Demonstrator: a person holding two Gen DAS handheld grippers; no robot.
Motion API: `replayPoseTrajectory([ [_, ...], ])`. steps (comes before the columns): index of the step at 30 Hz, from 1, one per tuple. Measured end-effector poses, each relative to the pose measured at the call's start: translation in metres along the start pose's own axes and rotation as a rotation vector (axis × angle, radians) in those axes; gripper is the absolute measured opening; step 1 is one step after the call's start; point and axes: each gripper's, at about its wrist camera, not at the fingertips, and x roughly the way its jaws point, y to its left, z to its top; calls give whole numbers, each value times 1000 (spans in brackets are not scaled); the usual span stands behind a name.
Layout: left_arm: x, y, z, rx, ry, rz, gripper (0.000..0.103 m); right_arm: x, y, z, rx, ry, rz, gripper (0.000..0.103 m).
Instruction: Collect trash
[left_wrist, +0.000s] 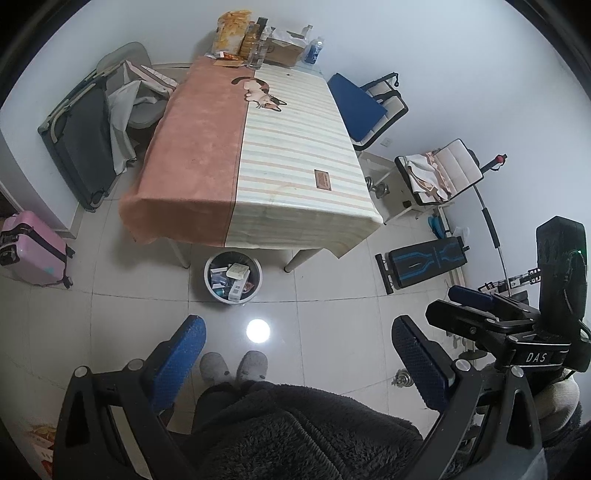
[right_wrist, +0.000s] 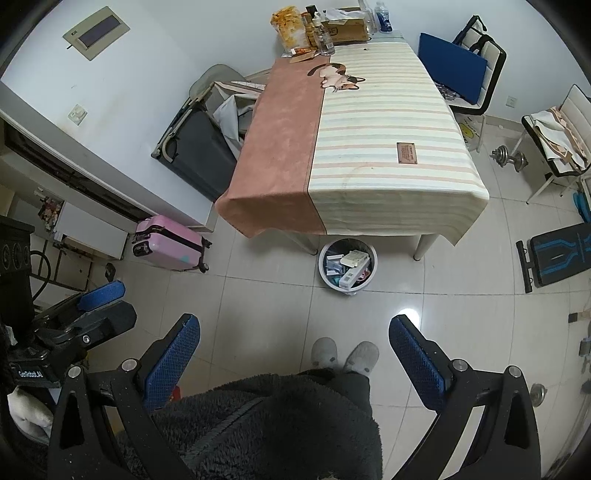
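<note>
Both yours wide, empty — left gripper (left_wrist: 297, 345), right gripper (right_wrist: 293, 343). Trash bin (right_wrist: 347, 266) centre frame, filled; surface (right_wrist: 388, 122) front bare — collecting likely finished; next, scan the far-end clutter.

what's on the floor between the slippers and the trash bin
Bare tile between the slippers and the trash bin, only a lamp glare; both wrist views show it.
</note>
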Motion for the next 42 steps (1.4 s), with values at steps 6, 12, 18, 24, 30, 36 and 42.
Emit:
replayPoseTrajectory([
  [6, 0, -1, 1, 1, 3, -3, 103, -1, -1, -1, 5, 4, -3, 103],
  [12, 0, 0, 1, 4, 2, -7, 103, -2, -2, -1, 6, 4, -4, 103],
  [18, 1, 1, 2, 7, 5, -13, 103, -3, -3, -1, 8, 4, -5, 103],
  [24, 0, 2, 2, 9, 5, -15, 103, -3, -4, 2, 12, 0, -4, 103],
  [30, -2, 1, 8, 6, -4, -14, 103, -4, -3, 3, 13, -2, -5, 103],
  [36, -2, 1, 8, 5, -7, -15, 103, -6, -4, 6, 12, -4, -5, 103],
  [42, -3, 1, 9, 8, -8, -15, 103, -6, -4, 5, 12, -3, -5, 103],
])
